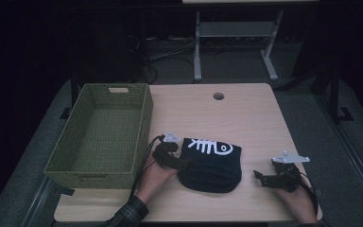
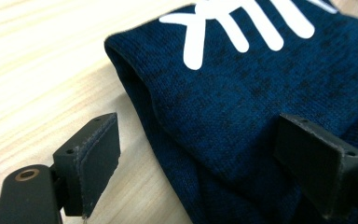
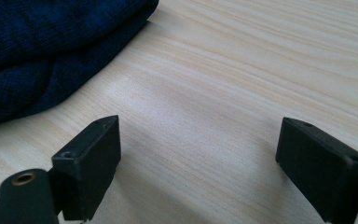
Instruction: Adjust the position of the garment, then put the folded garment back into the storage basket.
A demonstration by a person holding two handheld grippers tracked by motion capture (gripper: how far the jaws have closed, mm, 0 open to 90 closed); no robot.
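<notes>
Fingers [image 2: 91,158] of left gripper [image 1: 182,163] spread wide, straddling folded edge of navy beanie [image 1: 210,163], right gripper [image 1: 261,178] jaws also apart over bare table [image 1: 246,113], beanie centre-low in high view, crown end lower, cuff toward upper frame, fishbone print cut off at top of left gripper view, green basket [image 1: 144,123] at left.

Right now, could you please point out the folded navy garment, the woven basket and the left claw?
Folded navy garment [image 1: 212,168]: high view, plain middle.
Woven basket [image 1: 144,124]: high view, right wall.
Left claw [image 2: 196,170]: left gripper view, midway between tips.
</notes>
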